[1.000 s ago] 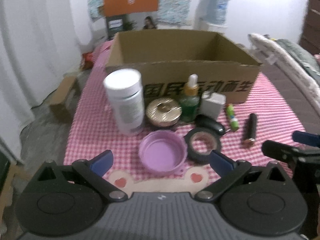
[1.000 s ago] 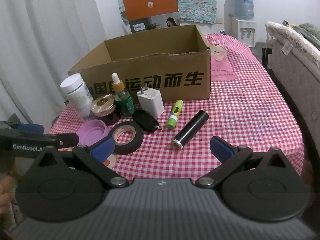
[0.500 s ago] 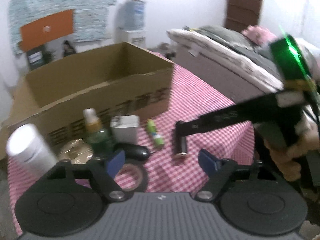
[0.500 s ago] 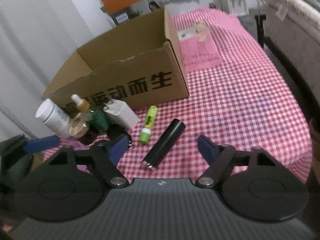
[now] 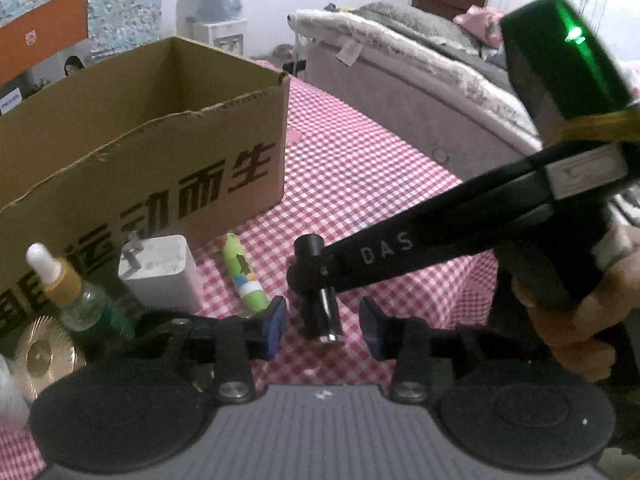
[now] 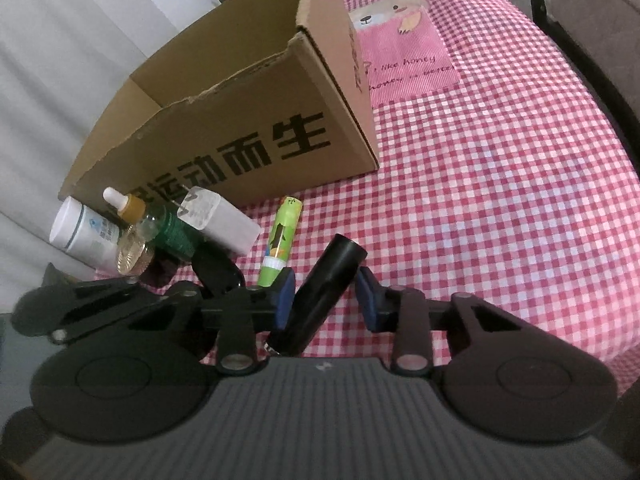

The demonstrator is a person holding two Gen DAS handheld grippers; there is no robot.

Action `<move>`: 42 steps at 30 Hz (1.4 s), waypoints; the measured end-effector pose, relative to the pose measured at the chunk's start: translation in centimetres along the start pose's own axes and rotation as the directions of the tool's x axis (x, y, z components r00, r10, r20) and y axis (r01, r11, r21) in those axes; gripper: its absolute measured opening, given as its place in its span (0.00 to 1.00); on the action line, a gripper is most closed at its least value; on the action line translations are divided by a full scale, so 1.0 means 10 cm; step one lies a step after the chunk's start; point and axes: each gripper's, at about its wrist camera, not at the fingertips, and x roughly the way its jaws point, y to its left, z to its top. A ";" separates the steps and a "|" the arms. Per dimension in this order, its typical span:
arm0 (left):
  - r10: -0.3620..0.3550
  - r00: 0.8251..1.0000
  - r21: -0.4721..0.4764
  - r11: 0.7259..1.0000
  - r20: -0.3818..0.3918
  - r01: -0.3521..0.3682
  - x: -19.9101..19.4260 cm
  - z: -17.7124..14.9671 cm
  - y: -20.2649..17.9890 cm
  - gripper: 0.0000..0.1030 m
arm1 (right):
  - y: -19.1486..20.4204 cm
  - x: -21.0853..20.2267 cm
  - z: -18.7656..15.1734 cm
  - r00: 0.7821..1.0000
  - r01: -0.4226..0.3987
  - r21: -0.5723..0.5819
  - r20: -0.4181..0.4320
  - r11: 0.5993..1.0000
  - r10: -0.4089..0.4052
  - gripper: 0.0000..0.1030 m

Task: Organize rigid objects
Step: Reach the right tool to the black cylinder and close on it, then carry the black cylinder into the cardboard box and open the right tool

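Left wrist view, black tube: the black tube (image 5: 320,308) lies on the red checked cloth (image 5: 360,184), in front of the cardboard box (image 5: 140,152)
Left wrist view, left gripper: the left gripper (image 5: 322,326) has its blue pads on each side of the tube's shiny end; the jaws are closing and a gap shows on both sides, so they do not press yet
Left wrist view, other gripper: the right gripper (image 5: 310,270) reaches in from the right and sits around the tube's far part; a hand (image 5: 576,320) holds its handle
Left wrist view, neighbours: a green stick (image 5: 244,276) lies just beside the tube, then a white charger (image 5: 160,272) and a dropper bottle (image 5: 76,292)
Right wrist view, black tube: the tube lies slanted between the blue pads, one end pointing at the camera
Right wrist view, right gripper jaws: closing around the tube; the left pad looks like it touches, the right pad has a small gap
Right wrist view, neighbours: a white bottle (image 6: 84,236) stands far to the left
How it will handle: I think the tube is hard, light and smooth, so it may roll or slip
Where to hold: squeeze the round sides near the middle, not the tip
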 end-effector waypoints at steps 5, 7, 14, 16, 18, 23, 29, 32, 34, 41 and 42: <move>0.007 0.999 0.003 1.000 -0.036 -0.007 0.13 0.05 -0.01 0.32 | -0.01 -0.01 0.01 1.000 -0.011 0.006 -0.007 1.000 0.012 0.28; 0.007 0.999 -0.003 1.000 -0.052 -0.007 0.17 0.07 0.00 0.31 | -0.02 -0.01 0.02 1.000 -0.024 0.014 -0.008 1.000 0.024 0.27; 0.025 0.999 -0.007 1.000 -0.041 -0.025 0.19 0.08 -0.02 0.29 | -0.06 0.04 0.03 0.998 -0.065 0.043 0.003 0.997 0.064 0.25; 0.028 0.999 -0.010 1.000 -0.038 -0.029 0.18 0.07 -0.03 0.29 | -0.07 0.04 0.02 0.998 -0.070 0.048 0.010 0.996 0.070 0.24; 0.037 0.999 -0.009 0.999 -0.030 -0.038 0.15 0.07 -0.04 0.28 | -0.06 0.04 0.00 0.997 -0.074 0.046 0.019 0.996 0.074 0.24; 0.054 0.998 -0.015 0.998 0.017 -0.054 -0.02 0.08 -0.07 0.23 | -0.02 -0.09 -0.04 0.994 -0.096 0.053 0.050 0.994 0.094 0.22; 0.084 0.989 -0.027 0.996 0.119 -0.082 -0.43 0.12 -0.12 0.21 | 0.25 -0.42 -0.03 0.986 -0.108 -0.015 0.130 0.994 0.109 0.21; 0.103 0.981 -0.042 0.994 0.164 -0.097 -0.62 0.12 -0.11 0.21 | 0.40 -0.54 -0.01 0.978 -0.121 -0.053 0.165 0.991 0.128 0.21; 0.115 0.976 -0.058 0.993 0.188 -0.105 -0.73 0.12 -0.08 0.20 | 0.48 -0.60 0.02 0.974 -0.129 -0.073 0.177 0.989 0.140 0.21; 0.199 0.937 -0.100 0.979 0.286 -0.177 -1.16 0.24 0.08 0.20 | 0.87 -0.74 0.26 0.951 -0.165 -0.185 0.230 0.969 0.206 0.21; 0.212 0.932 -0.108 0.976 0.295 -0.188 -1.21 0.28 0.11 0.20 | 0.95 -0.75 0.32 0.947 -0.174 -0.203 0.235 0.964 0.220 0.21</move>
